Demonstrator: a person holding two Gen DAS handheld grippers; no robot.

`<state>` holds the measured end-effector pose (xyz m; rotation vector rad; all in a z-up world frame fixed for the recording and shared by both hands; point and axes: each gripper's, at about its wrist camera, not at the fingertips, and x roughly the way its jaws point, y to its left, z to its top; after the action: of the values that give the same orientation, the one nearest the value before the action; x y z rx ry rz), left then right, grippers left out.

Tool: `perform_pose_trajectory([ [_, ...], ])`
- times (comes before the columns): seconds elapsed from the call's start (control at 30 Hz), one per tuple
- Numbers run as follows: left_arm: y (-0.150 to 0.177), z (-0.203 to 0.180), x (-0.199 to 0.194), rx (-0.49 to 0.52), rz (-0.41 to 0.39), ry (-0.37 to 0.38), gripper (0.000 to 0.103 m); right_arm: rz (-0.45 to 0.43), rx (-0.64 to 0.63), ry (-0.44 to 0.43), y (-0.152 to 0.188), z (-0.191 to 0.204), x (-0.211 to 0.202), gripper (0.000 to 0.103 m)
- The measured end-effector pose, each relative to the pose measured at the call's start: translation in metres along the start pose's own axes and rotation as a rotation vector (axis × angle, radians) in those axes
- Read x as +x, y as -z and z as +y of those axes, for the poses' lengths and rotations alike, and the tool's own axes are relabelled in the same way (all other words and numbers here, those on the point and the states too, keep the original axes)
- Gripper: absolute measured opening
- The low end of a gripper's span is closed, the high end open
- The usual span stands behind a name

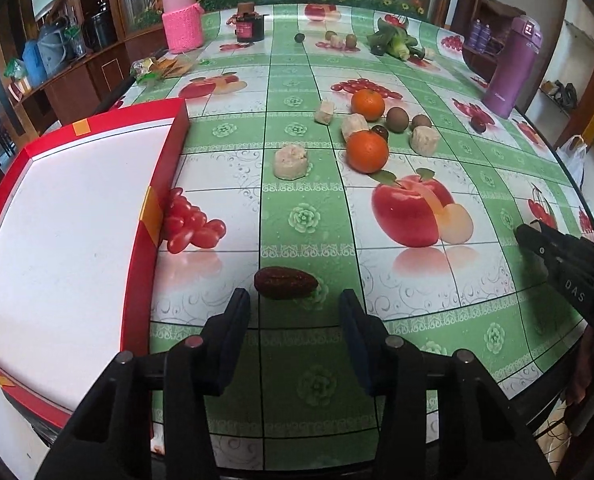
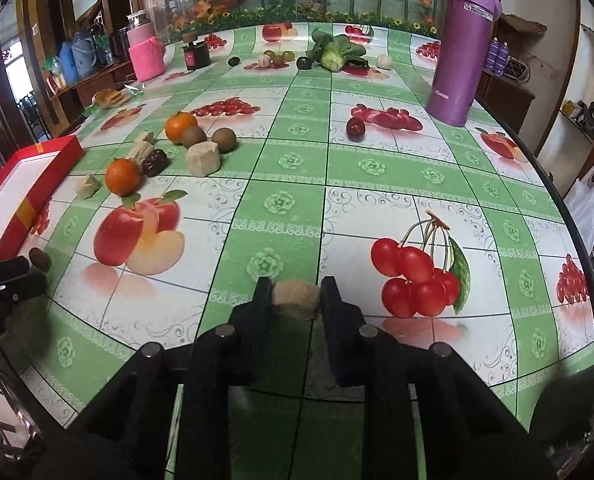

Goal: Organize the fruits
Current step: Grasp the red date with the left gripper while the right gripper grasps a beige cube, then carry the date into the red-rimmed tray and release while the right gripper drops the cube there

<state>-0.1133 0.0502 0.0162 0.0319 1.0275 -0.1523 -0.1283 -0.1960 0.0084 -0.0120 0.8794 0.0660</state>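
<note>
Date [image 1: 286,283]: lies just beyond your left gripper [image 1: 295,300], whose jaws are spread, not touching it.
Chunk [image 2: 297,300]: your right gripper [image 2: 296,293] pinches it.
Box [image 1: 165,168]: far left.

Red tray [image 1: 165,152] cut off left; far fruits [image 1: 339,40] perhaps kiwis.

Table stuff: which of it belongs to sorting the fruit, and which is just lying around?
Belongs to the job:
red date
near orange
far orange
beige chunk in the right gripper
red box

Just lying about:
purple flask
pink-sleeved jar
leafy greens
</note>
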Motion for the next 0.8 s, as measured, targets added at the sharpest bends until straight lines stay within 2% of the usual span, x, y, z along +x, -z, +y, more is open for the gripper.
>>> perform_pose_trajectory([
  [0.13, -0.005, -0.002, 0.005, 0.009, -0.007, -0.004, 0.038, -0.002, 0.005, -0.015, 0.0, -0.002, 0.0, 0.026],
  [0.23, -0.008, 0.002, 0.006, -0.001, -0.021, -0.005, 0.026, -0.002, -0.005, -0.023, -0.001, 0.001, 0.001, 0.026],
  [0.53, -0.004, -0.003, 0.001, 0.037, -0.062, -0.02, 0.026, -0.005, 0.006, -0.049, -0.001, -0.002, 0.001, 0.027],
  [0.73, 0.0, 0.009, -0.024, 0.019, -0.122, -0.032, 0.026, -0.003, -0.021, -0.039, -0.001, 0.006, 0.001, 0.027],
  [0.8, 0.001, 0.019, -0.037, -0.002, -0.147, -0.037, 0.026, 0.003, -0.029, -0.068, -0.003, 0.012, 0.001, 0.027],
])
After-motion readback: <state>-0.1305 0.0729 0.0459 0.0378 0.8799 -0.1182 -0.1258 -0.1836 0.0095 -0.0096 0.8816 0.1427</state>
